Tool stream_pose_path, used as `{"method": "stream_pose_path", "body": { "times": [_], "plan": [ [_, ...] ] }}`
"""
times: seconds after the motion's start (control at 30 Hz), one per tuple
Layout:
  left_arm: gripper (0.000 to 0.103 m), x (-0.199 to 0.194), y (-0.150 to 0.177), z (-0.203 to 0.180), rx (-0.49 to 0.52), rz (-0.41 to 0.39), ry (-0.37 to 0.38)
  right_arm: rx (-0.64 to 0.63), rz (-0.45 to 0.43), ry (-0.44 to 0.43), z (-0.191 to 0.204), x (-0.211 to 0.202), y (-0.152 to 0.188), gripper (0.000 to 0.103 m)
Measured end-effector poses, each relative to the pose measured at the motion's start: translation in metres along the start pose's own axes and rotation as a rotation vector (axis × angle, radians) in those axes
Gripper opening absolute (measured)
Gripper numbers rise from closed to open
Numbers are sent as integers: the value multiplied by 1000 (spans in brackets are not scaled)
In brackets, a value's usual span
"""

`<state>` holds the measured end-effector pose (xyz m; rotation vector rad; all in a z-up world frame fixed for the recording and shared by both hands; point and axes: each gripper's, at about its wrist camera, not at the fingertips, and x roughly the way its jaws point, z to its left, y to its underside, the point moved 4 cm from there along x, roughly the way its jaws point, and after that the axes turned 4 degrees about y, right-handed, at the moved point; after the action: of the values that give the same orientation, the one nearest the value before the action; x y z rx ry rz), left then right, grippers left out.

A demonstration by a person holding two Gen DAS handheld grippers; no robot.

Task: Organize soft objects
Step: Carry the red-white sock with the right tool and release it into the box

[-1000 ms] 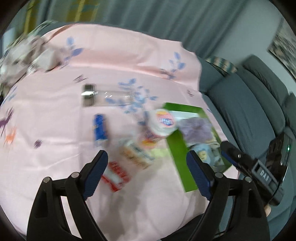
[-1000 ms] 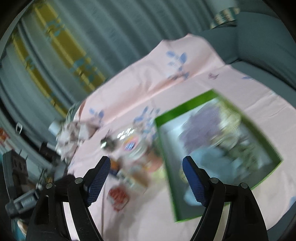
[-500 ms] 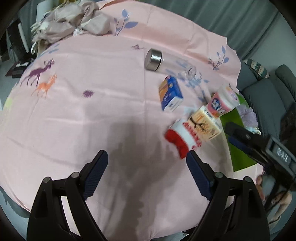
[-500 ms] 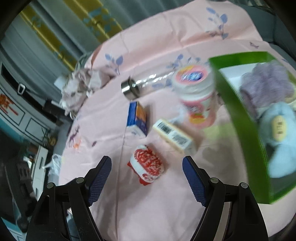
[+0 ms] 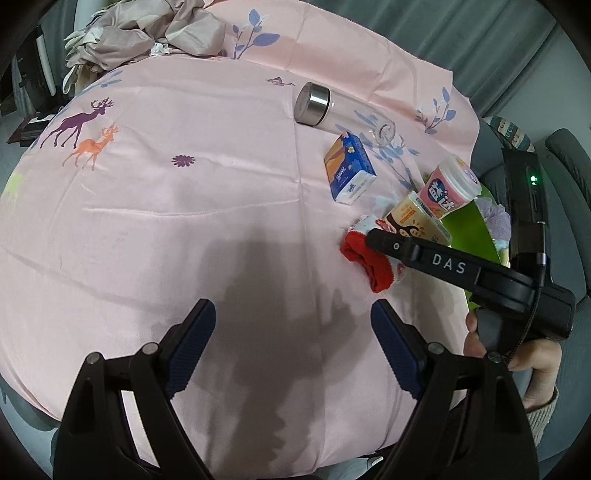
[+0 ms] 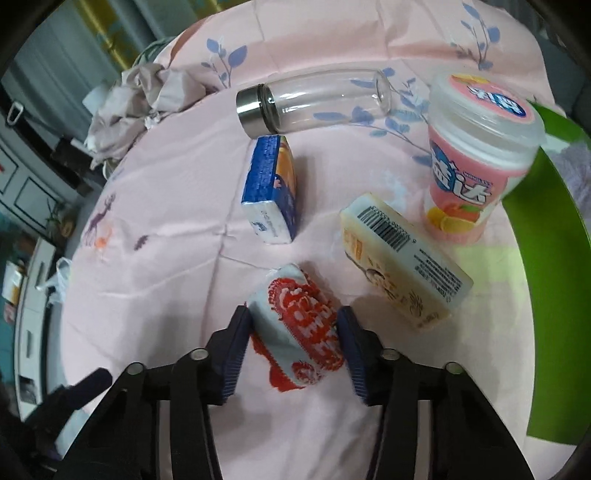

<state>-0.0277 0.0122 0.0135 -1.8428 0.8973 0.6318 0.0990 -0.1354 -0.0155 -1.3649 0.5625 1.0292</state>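
A soft roll of red and white knit [image 6: 299, 328] lies on the pink tablecloth [image 6: 177, 258]. My right gripper [image 6: 293, 314] straddles it; its jaws are closing and both blue pads touch the roll's sides. In the left wrist view the same roll [image 5: 369, 266] shows under one of the right gripper's black fingers [image 5: 424, 254]. My left gripper [image 5: 292, 308] hangs open over bare cloth, left of the roll, with nothing between its pads. A green tray [image 6: 535, 240] at the right edge holds a purple fluffy thing [image 5: 496, 221].
Around the roll lie a blue tissue pack [image 6: 271, 192], a cream box with a barcode [image 6: 402, 262], a standing pink cup [image 6: 476, 155] and a glass bottle on its side [image 6: 314, 99]. Crumpled beige fabric [image 5: 147, 29] sits at the far left. A hand [image 5: 532, 354] holds the right gripper.
The right gripper came down over the red and white roll and its jaws narrowed onto it. The left gripper swung away from the tray to bare cloth, then stayed almost still.
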Motion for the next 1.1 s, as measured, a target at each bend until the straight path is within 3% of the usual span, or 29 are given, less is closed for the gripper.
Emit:
{"method": "stream_pose_path", "body": {
  "times": [0.1, 0.2, 0.3, 0.43, 0.6, 0.73, 0.8, 0.83, 1.1],
  "plan": [
    [85, 1, 0, 1, -6, 5, 18, 15, 1, -22, 0, -3, 1, 35],
    [85, 2, 2, -1, -10, 11, 41, 58, 27, -117, 1, -5, 5, 31],
    [84, 6, 5, -5, -7, 24, 64, 95, 46, -200, 6, -9, 12, 30],
    [80, 18, 15, -14, 3, 66, 113, 109, 74, -228, 14, -12, 25, 30],
    [58, 35, 26, -24, 14, 136, 153, 122, 113, -267, 20, -13, 39, 30],
    [53, 38, 27, -29, 42, 126, 163, 127, 122, -257, 21, -10, 45, 30],
    [43, 39, 27, -31, 46, 123, 170, 144, 125, -266, 20, -5, 45, 30],
    [29, 40, 27, -32, 43, 131, 197, 148, 127, -268, 19, -4, 46, 30],
    [26, 33, 28, -49, 69, 122, 216, 150, 72, -262, 15, -18, 48, 31]
  ]
}}
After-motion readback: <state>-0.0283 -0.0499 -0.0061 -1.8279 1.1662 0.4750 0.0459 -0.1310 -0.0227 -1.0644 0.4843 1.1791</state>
